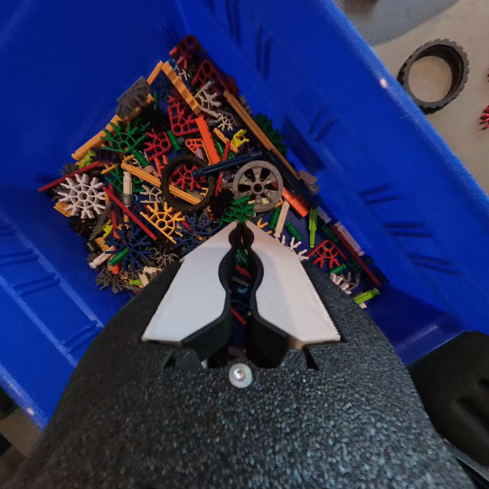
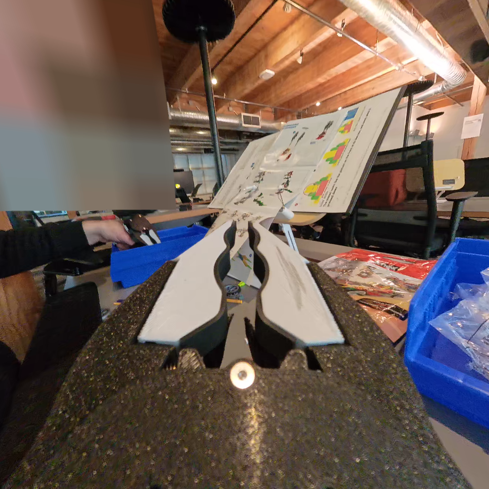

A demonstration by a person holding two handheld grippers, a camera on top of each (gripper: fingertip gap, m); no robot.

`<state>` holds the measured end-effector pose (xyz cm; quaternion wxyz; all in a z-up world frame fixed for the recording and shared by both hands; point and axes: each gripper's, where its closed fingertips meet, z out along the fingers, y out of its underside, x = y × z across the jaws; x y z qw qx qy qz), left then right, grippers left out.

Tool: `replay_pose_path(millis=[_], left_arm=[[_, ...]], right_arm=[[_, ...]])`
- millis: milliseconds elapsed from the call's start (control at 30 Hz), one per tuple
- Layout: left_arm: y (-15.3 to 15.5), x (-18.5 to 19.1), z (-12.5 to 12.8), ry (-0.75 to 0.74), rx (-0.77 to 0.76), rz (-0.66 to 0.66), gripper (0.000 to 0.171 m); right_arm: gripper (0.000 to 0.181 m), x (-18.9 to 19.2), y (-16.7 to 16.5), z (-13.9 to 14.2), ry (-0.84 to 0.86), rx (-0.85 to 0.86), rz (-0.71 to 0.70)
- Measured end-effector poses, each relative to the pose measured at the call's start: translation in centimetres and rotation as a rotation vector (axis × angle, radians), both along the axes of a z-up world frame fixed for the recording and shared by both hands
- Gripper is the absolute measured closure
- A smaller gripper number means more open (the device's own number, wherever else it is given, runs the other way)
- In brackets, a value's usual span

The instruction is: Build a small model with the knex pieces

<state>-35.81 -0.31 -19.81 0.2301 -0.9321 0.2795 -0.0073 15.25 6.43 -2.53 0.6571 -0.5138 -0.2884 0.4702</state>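
1. Left gripper (image 1: 241,225): jaws nearly together, empty, above the toy parts (image 1: 185,185) in the blue bin (image 1: 370,158).
2. Right gripper (image 2: 241,225): jaws slightly apart, empty, raised toward the instruction sheet (image 2: 304,164).
3. Risk: tangled parts could snag and lift together.

Left wrist view: bin (image 1: 79,79) solid blue, filling most of the frame. Parts pile (image 1: 185,185) at centre is mixed: orange rods, red, green, navy and yellow connectors. White snowflake piece (image 1: 82,195) at left, grey spoked wheel (image 1: 258,186) at centre, black tyre (image 1: 186,182) beside it. Left gripper (image 1: 241,225) has white fingers with black pads on a speckled black body.

Right wrist view: right gripper (image 2: 241,225) has the same white and black. Blue bin (image 2: 439,330) at right. Sheet (image 2: 304,164) at centre is white with yellow, green and red shapes.
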Motion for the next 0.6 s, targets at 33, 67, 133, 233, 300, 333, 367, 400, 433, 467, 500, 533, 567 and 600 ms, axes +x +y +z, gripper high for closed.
replay_pose_path(millis=[33,67,133,233,300,333,367,400,433,467,500,533,567,600], left_arm=[[-0.1,0.1,0.3,0.0,0.01,-0.006,0.171],[-0.3,0.3,0.4,-0.006,0.006,-0.014,0.171],[-0.6,0.3,1.0,-0.004,0.023,-0.014,0.171],[-1.3,0.7,1.8,-0.036,0.045,-0.036,0.171],[-2.3,0.7,1.8,-0.03,0.018,-0.046,0.171],[-2.6,0.4,1.8,-0.019,0.013,-0.04,0.171],[-3.1,0.1,1.7,-0.009,-0.004,-0.038,0.171],[-3.9,-0.2,1.4,0.004,-0.048,-0.039,0.171],[-4.8,-0.7,1.0,0.031,-0.093,-0.045,0.171],[-5.3,-1.4,0.7,0.067,-0.112,-0.046,0.171],[-5.8,-1.9,0.5,0.088,-0.134,-0.044,0.17],[-6.1,-2.1,0.4,0.087,-0.151,-0.05,0.164],[-6.1,-2.3,0.5,0.083,-0.145,-0.045,0.16],[-6.0,-2.7,0.6,0.083,-0.138,-0.037,0.153]], right_arm=[[0.172,-0.3,0.0,-0.2,-0.012,-0.003,0.002],[0.172,-0.7,0.0,-0.4,-0.019,-0.008,0.009],[0.172,-1.5,-0.3,-0.6,-0.048,0.001,0.02],[0.172,-2.7,-0.7,-1.0,-0.112,0.023,0.025],[0.172,-3.7,-0.9,-1.7,-0.157,0.028,0.031],[0.172,-4.2,-1.0,-2.1,-0.179,0.028,0.036],[0.172,-4.6,-1.0,-2.5,-0.2,0.026,0.04],[0.172,-5.0,-1.0,-2.9,-0.221,0.024,0.041],[0.172,-5.4,-1.1,-3.2,-0.238,0.025,0.045],[0.172,-5.8,-1.2,-3.3,-0.253,0.029,0.051],[0.172,-6.2,-1.3,-3.4,-0.264,0.032,0.056],[0.172,-6.6,-1.5,-3.5,-0.272,0.033,0.062],[0.172,-7.0,-1.6,-3.6,-0.276,0.034,0.07],[0.172,-7.4,-1.7,-3.6,-0.28,0.033,0.077]])
